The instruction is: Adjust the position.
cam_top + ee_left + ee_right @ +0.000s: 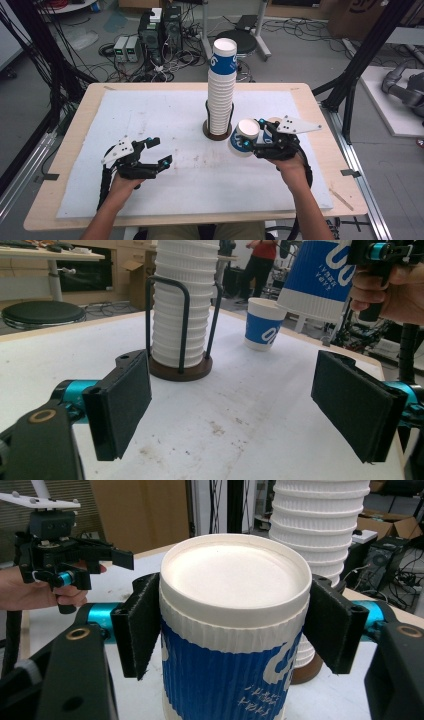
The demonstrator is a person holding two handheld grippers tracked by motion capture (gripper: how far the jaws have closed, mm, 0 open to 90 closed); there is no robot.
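- At the lower left of the high view we hold the left gripper (156, 151) still above the white mat (165, 115), its jaws spread wide with nothing between them. In the left gripper view both black pads (122, 402) frame bare mat.
- In the middle of the high view stands the tall cup stack (221, 95) in its wire holder (218, 131), upside down, rising well above the holder's wire uprights. We judge it top-heavy: a knock from either gripper, or a tug on one cup, could tip the whole column.
- Just right of the holder, the right gripper (252, 134) has clamped a blue-and-white paper cup (244, 136). In the right gripper view its pads press on both sides of the upturned cup (232, 645), just below the base rim.
- The cup hangs tilted above the mat, near the holder. We judge that too firm a squeeze would dent the ribbed wall, and too light a one would let the cup slip.
- Behind the right gripper a second cup (271, 131) stands on the mat, clearer in the left gripper view (263, 324). Setting the held cup down carelessly could knock it over.
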